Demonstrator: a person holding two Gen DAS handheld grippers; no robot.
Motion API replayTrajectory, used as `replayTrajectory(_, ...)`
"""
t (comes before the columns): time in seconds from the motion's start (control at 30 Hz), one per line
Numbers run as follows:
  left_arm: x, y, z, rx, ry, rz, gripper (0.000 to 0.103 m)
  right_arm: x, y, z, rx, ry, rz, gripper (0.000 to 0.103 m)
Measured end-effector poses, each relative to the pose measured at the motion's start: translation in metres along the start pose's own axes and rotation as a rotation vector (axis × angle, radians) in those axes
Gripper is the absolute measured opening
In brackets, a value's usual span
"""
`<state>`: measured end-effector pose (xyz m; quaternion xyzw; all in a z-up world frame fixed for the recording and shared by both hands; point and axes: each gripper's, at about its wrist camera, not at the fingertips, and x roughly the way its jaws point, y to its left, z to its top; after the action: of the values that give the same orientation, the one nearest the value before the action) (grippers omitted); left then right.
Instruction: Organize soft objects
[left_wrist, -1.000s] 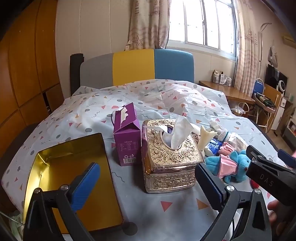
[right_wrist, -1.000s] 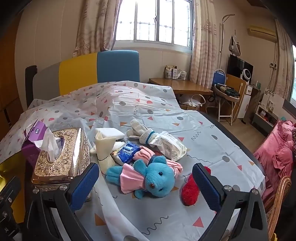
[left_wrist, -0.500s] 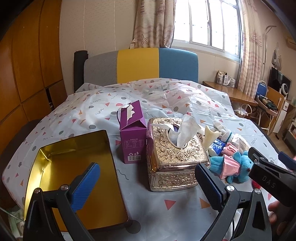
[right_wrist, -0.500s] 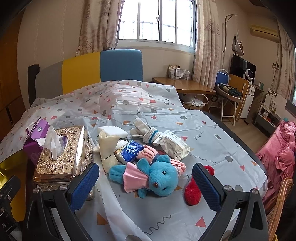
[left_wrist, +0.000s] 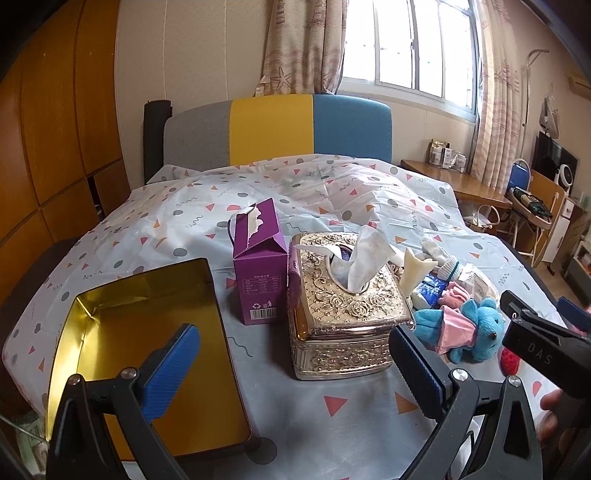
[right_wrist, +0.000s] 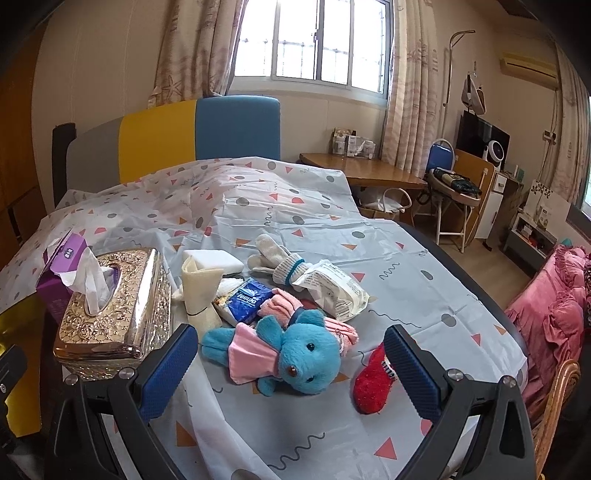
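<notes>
Hovering: both grippers above the bed, nothing touched
left gripper: jaws wide apart, empty; over sheet between gold tin and tissue box
right gripper: jaws wide apart, empty; blue bear between its fingers in view, not gripped
soft pile: bear, red sock, pink cloth, glove beside tissue box, right of it
purple carton: upright, just left of tissue box

One blue teddy, one red sock (fuzzy), two tissue boxes.
</notes>
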<state>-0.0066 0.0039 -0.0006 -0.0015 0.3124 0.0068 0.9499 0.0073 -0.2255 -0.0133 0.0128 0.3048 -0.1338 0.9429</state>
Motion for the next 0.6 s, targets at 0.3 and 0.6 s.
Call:
replayTrajectory(0.3,-0.001,-0.002,-0.001,0.008,0.0,-0.001,0.103,0.001,-0.016,0.009,0.022,-0.015,-0.011,0.103)
replayTrajectory(0.6,0.0,-0.003,-0.002,0.013,0.002,0.0,0.103,0.007,-0.03,0.013,0.047,-0.011,-0.025,0.103)
